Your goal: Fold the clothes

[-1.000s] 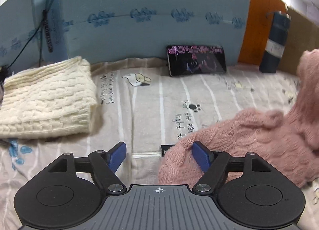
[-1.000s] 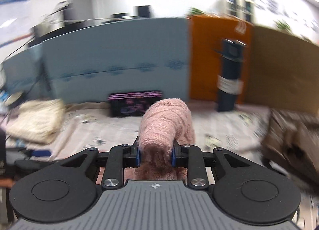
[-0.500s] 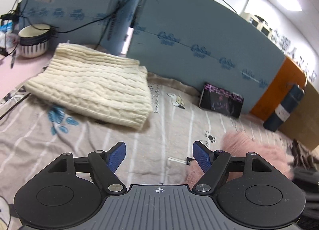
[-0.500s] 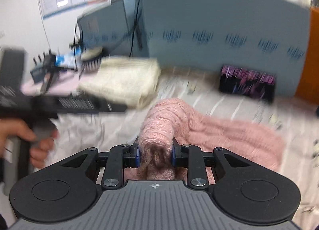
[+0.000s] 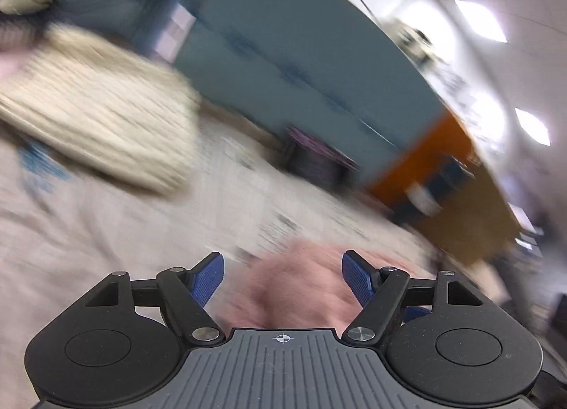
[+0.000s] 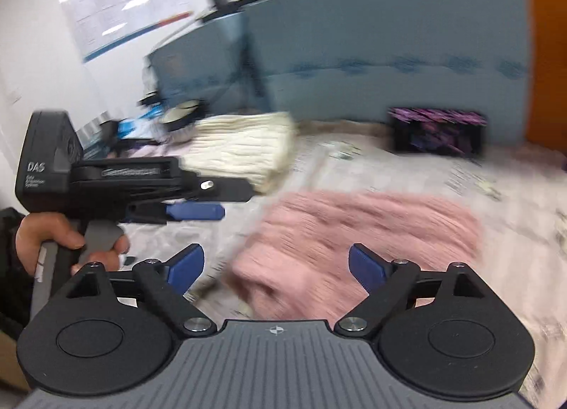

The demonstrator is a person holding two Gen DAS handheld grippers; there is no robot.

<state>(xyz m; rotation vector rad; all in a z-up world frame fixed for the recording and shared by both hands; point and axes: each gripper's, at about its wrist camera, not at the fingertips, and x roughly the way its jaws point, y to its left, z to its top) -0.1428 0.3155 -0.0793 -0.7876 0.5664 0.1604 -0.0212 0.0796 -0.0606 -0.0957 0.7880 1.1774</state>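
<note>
**Pink sweater lies free between two open claws**

The patterned tabletop [image 6: 407, 175] carries the pink sweater [image 6: 361, 231], spread flat at 12 o'clock of the right claw [image 6: 276, 267], probably laid out for a fold. A folded cream sweater [image 6: 241, 150] sits at 11 o'clock, set aside. Both the right claw and the left claw [image 5: 283, 274] gape, holding nothing.

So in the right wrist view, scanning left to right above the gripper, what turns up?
Hand holding the left gripper → cream sweater → pink sweater → phone → orange panel.
</note>
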